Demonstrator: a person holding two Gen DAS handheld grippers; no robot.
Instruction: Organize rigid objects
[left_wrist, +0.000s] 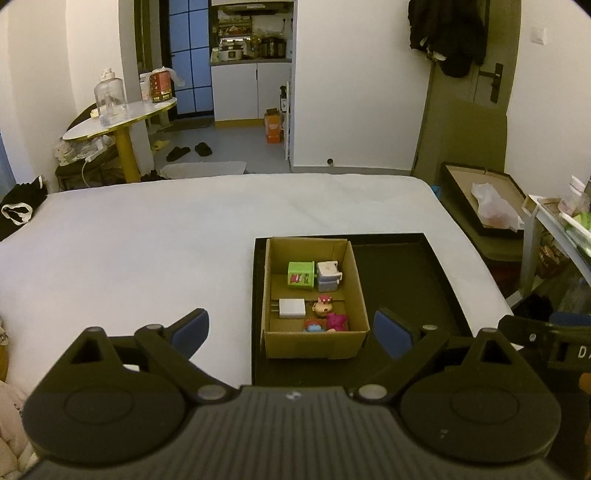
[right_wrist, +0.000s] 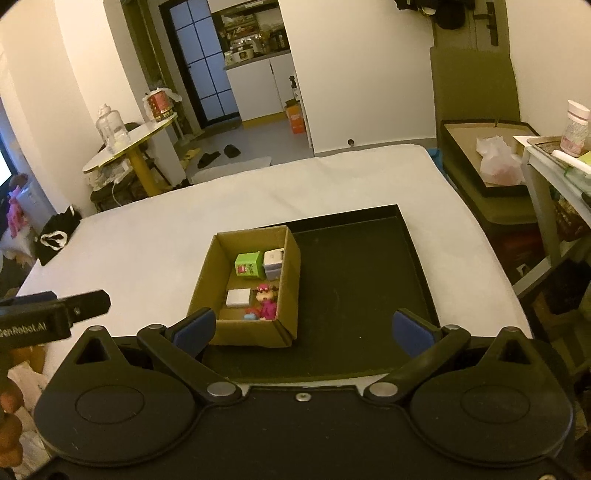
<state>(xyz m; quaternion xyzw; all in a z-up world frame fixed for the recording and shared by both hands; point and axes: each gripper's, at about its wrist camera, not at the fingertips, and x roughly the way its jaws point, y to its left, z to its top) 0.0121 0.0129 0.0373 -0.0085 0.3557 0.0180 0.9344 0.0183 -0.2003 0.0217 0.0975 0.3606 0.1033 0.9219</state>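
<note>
White bedding covers a bed in a dim room. Nearest, the left gripper and right gripper both hover with jaws spread wide, holding nothing. Just beyond and between the jaws, a black tray lies on the bedding. A cardboard box sits in the tray's left part, holding a white charger, a pink toy figure, a green cube and a grey-white block.
</note>
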